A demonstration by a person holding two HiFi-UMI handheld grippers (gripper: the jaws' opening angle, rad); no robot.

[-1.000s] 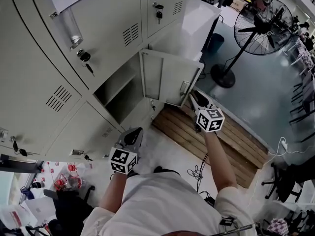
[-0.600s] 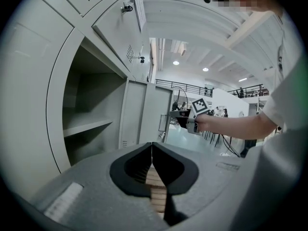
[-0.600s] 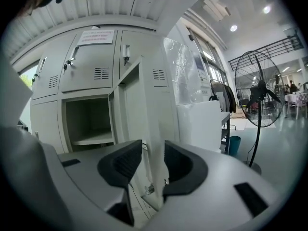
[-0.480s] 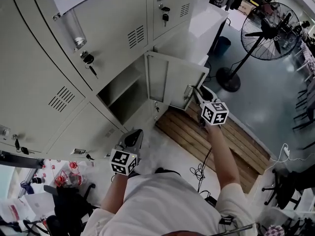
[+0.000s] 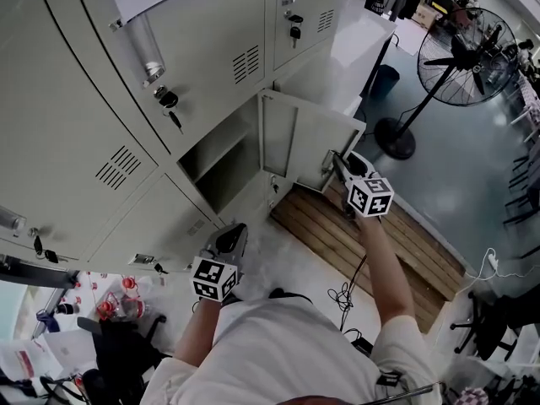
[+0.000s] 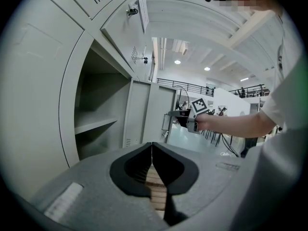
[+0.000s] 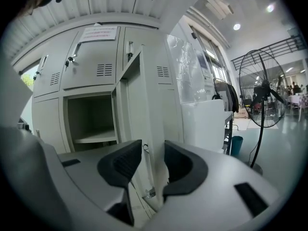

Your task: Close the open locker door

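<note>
Right tool (image 5: 337, 164), jaws just opened, straddles locker door (image 5: 308, 146) edge.

I see the pale grey sheet-metal locker door (image 5: 308, 142) standing wide open, swung out roughly square to the cabinet front and upright on its hinges. In the head view it sits at about 1 o'clock from centre. Its inner face shows a recessed panel, with a small metal latch (image 5: 326, 160) at the free edge. The dark shelved compartment (image 5: 221, 163) lies at its 9 o'clock.
</note>
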